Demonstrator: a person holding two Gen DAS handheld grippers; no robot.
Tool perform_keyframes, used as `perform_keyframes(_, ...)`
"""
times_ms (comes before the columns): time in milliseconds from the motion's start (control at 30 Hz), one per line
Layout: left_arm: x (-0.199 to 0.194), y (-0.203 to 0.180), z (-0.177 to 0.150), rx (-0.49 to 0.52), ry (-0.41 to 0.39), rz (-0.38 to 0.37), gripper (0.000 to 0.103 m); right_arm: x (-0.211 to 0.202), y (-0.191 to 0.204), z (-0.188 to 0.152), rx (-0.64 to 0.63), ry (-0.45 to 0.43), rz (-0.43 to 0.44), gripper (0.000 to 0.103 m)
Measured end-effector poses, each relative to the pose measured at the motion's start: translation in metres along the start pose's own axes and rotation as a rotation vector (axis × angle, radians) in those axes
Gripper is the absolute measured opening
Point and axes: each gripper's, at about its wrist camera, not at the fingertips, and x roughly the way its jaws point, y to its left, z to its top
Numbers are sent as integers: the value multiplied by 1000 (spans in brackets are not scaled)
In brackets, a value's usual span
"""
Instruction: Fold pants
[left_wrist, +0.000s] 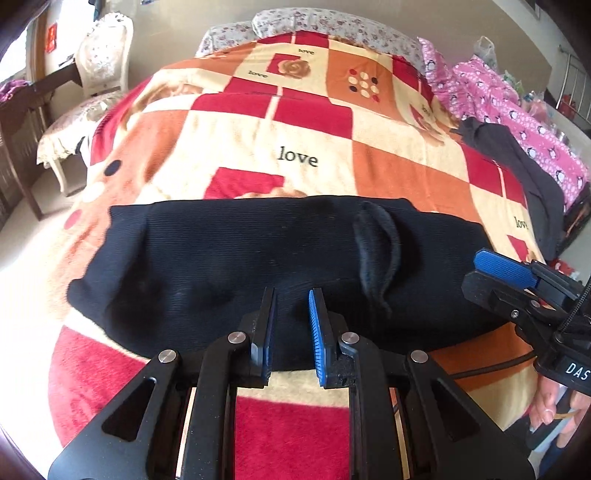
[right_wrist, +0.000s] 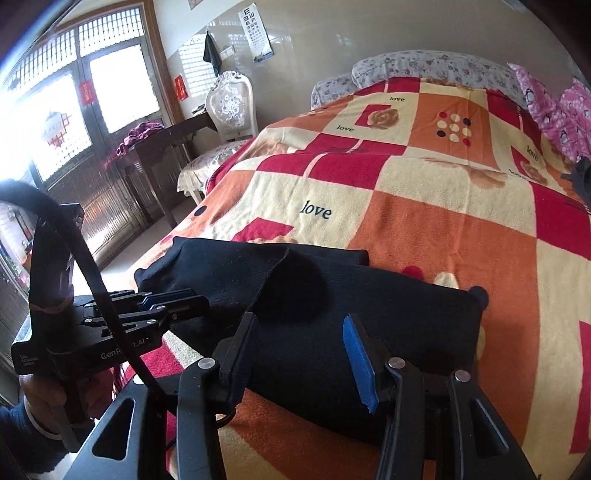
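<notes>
Left wrist view: black pants (left_wrist: 258, 258) found folded into a band across the near edge of the bed (left_wrist: 388, 173), on the checked blanket. Left gripper (left_wrist: 291, 325) seen over the pants' near edge, jaws narrow, nothing between them. Right gripper (left_wrist: 495, 273) noted beside the pants' right end.

Right wrist view: right gripper (right_wrist: 299, 354) observed about half open, straddling the pants (right_wrist: 406, 325) without pinching. Left gripper (right_wrist: 173, 299) seen nearly closed at their left end.
</notes>
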Motion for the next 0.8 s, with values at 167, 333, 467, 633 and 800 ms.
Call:
perform_keyframes(167, -7, 14, -5, -11, -7, 25, 33, 10, 19, 4, -18, 12, 32, 49)
perform_keyframes(333, -15, 32, -7, -60, -21, 21, 47, 23, 33, 9, -20, 22, 68, 50)
perform_keyframes(467, -24, 52, -10, -100, -29, 26, 47, 36, 45, 17, -37, 35, 89, 55)
perform_keyframes(633, -34, 97, -21, -212, -20, -5, 47, 57, 61, 34, -84, 59, 149, 61)
perform_keyframes(800, -31, 130, -32, -303, 4, -16, 47, 92, 78, 56, -148, 98, 211, 65)
